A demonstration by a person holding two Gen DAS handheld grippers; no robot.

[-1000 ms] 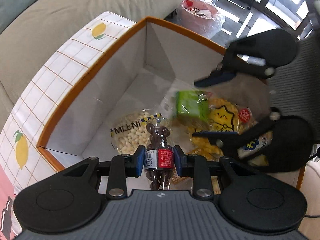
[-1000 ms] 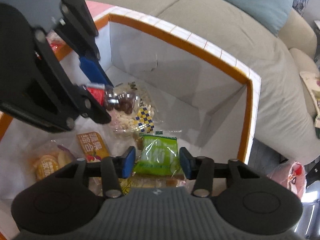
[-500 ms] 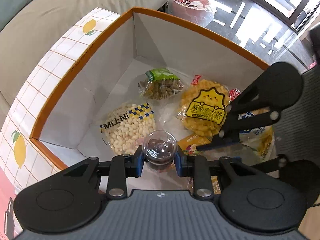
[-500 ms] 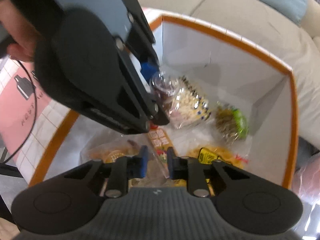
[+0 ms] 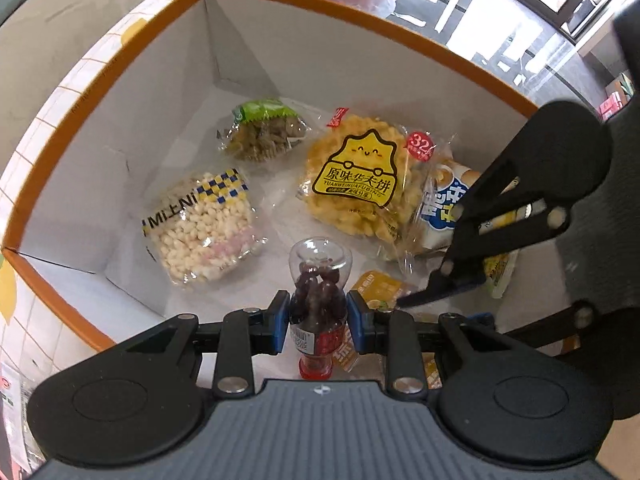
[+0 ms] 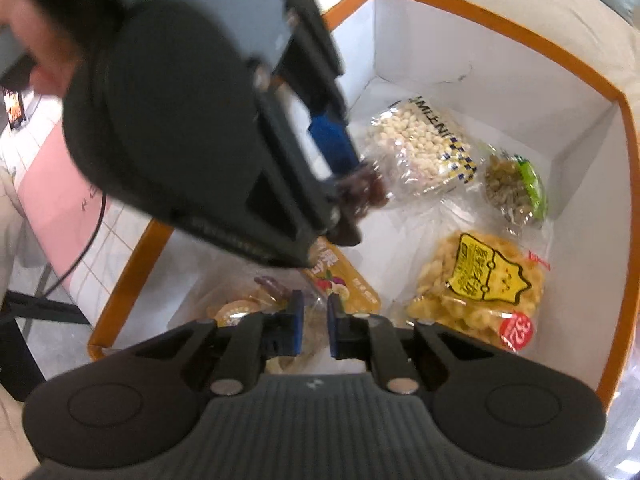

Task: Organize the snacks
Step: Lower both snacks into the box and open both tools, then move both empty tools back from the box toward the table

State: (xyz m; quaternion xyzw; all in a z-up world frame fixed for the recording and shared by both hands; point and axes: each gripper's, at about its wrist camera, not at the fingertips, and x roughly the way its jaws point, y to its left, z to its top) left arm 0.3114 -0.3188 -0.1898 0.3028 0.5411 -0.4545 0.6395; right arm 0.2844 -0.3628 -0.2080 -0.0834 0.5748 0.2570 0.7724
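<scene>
**Jaws: L clamped on candy bottle, R closed w/ nothing in it**

Jaws of the left gripper (image 5: 319, 318) are clenched on a small clear bottle (image 5: 319, 300) of dark round candies, red cap toward the camera, base pointing down into the box (image 5: 320, 0). Blue pads press its label on both sides. Jaws of the right gripper (image 6: 316, 326) are drawn together w/ only a thin gap, nothing between them.

Box is white inside, orange rim, open top. Relative to the left jaws: white puff bag (image 5: 202, 224) ahead and to the left, green-topped bag (image 5: 264, 130) further ahead, big yellow waffle-snack bag (image 5: 356, 178) ahead and to the right, an orange packet (image 5: 382, 288) just right of the right pad. All lie flat on the box floor.

Relative to the right jaws: orange packet just ahead, a clear pack of round pastries (image 6: 240, 308) just left, yellow bag to the right. Left gripper w/ its bottle hangs above the puff bag, blurred. A hand (image 6: 44, 68) shows at far left.
</scene>
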